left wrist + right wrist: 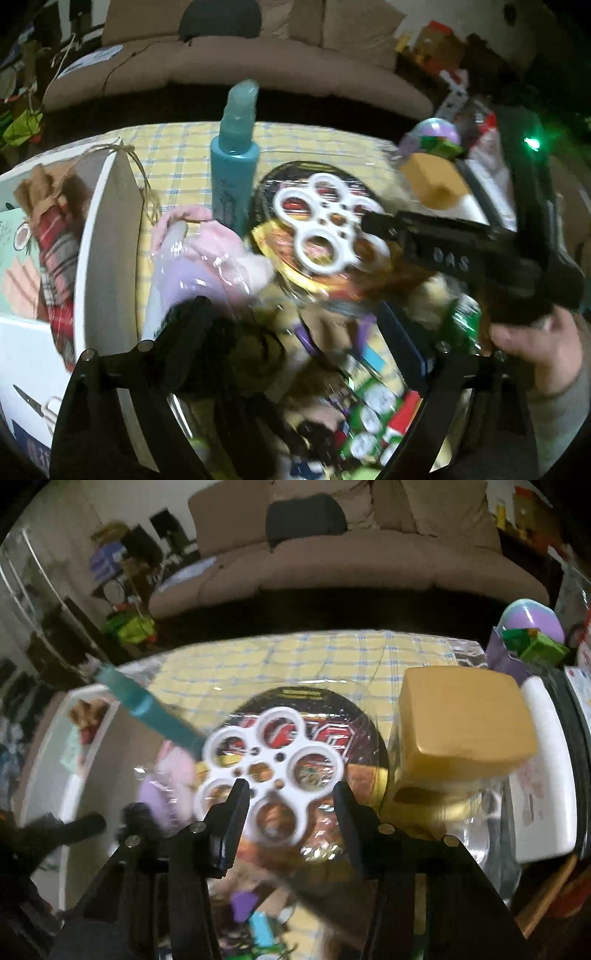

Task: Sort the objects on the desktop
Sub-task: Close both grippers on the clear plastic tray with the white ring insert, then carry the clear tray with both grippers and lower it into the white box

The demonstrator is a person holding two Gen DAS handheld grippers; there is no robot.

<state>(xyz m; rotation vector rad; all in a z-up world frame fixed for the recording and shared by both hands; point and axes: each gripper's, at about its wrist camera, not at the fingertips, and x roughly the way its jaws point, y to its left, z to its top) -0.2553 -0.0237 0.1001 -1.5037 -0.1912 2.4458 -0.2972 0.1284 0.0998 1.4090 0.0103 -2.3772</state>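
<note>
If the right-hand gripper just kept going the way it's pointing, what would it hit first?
Most likely the white ring-shaped plastic piece, which sits right between and ahead of the right gripper's open fingers, lying on the round dark tin. The blur makes depth uncertain.

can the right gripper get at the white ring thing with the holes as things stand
Probably yes. The right gripper is open and empty just before the white holed ring, which lies exposed on top of the round tin; nothing sits between them.

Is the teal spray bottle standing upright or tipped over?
Upright. In the left wrist view the teal spray bottle stands on its base on the yellow checked tablecloth, cap on top. Its slant in the right wrist view is lens distortion.
</note>
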